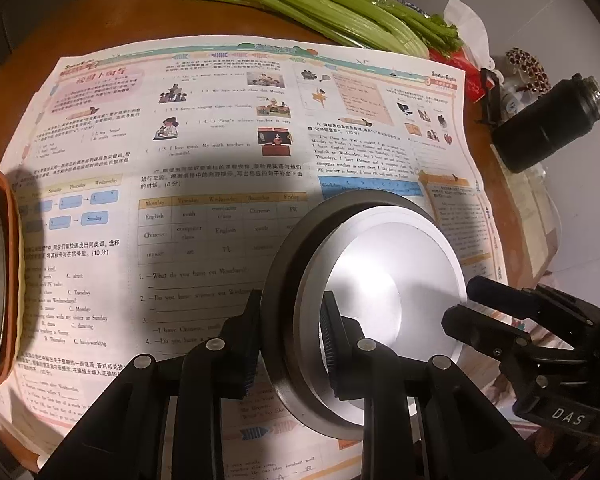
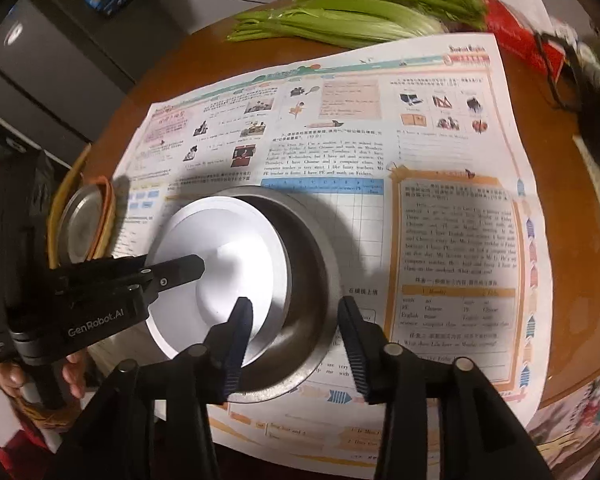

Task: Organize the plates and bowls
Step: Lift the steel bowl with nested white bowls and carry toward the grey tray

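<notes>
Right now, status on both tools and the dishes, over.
Left tool clamped on steel bowl rim. Right tool open, straddling it. White plate sits inside. Nothing in the way.

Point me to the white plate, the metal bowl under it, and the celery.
white plate (image 2: 220, 256): right wrist view, on its bright inner face.
metal bowl (image 2: 308, 288): right wrist view, on its bare inner wall.
celery (image 1: 320, 8): left wrist view, on the middle of the stalks.
</notes>
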The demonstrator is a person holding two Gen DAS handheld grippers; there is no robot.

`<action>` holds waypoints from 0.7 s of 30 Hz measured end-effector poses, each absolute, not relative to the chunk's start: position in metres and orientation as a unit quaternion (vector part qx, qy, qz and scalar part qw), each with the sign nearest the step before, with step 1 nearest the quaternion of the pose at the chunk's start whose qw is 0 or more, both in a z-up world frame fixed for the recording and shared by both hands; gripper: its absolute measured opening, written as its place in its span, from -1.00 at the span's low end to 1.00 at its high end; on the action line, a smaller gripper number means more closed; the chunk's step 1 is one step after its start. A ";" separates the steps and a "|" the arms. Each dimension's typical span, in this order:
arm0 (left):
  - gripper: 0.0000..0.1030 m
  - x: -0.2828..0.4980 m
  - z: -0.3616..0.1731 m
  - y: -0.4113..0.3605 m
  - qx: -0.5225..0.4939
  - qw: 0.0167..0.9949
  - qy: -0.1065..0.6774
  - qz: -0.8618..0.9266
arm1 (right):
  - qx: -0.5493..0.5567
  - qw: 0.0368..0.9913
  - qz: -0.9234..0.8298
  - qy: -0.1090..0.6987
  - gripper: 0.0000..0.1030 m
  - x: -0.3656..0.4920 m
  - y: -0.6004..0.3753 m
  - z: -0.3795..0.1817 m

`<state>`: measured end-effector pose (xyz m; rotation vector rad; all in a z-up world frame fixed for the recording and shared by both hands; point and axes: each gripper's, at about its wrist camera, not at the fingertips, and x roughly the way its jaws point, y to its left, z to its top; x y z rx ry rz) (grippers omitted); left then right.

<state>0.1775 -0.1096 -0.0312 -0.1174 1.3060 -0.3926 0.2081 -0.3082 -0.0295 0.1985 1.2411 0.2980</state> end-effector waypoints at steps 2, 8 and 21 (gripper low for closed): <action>-0.48 0.177 -0.030 -0.110 -0.052 0.777 0.601 -0.180 | 0.086 0.801 0.132 0.578 -0.11 0.209 -0.305 -0.029; -0.46 0.176 -0.029 -0.113 -0.038 0.782 0.597 -0.179 | 0.086 0.798 0.118 0.585 -0.16 0.214 -0.306 -0.037; -0.44 0.175 -0.029 -0.113 -0.030 0.786 0.593 -0.174 | 0.081 0.793 0.115 0.593 -0.15 0.221 -0.301 -0.044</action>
